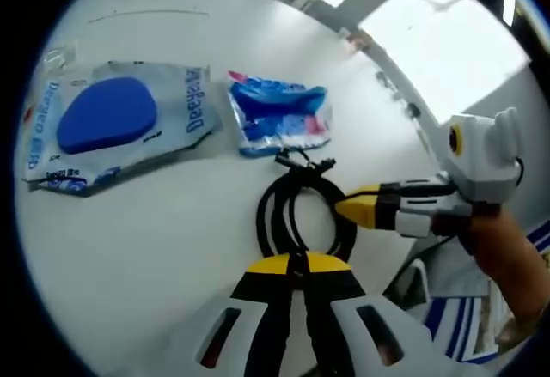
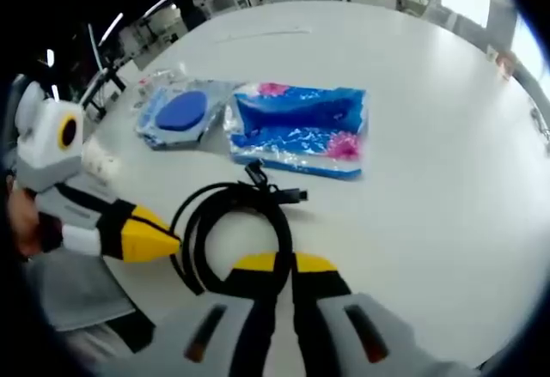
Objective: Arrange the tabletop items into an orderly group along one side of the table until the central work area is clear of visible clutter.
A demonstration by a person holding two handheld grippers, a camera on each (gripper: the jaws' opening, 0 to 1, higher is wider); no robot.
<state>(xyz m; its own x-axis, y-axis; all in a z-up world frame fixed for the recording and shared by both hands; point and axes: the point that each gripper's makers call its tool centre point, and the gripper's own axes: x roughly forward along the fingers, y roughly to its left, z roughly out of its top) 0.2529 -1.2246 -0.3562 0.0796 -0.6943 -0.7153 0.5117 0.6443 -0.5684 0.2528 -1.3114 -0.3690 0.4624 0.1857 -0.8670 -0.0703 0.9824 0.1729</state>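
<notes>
Both grippers, left [image 1: 298,267] and right [image 2: 285,267], have jaws pinched narrow on the coiled cable [image 1: 302,209]. Packets [image 1: 279,115] lie on the worktop [image 1: 155,248] just beyond. Lift together, keep the coil intact.

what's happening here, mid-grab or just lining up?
A person works two handheld grippers at a white round table. Both the left gripper and the right gripper have their fingers closed at opposite sides of a coiled black cable, apparently gripping it. Beyond the coil lie a crinkled blue plastic packet and a clear pouch holding a blue oval pad, both untouched.
</notes>
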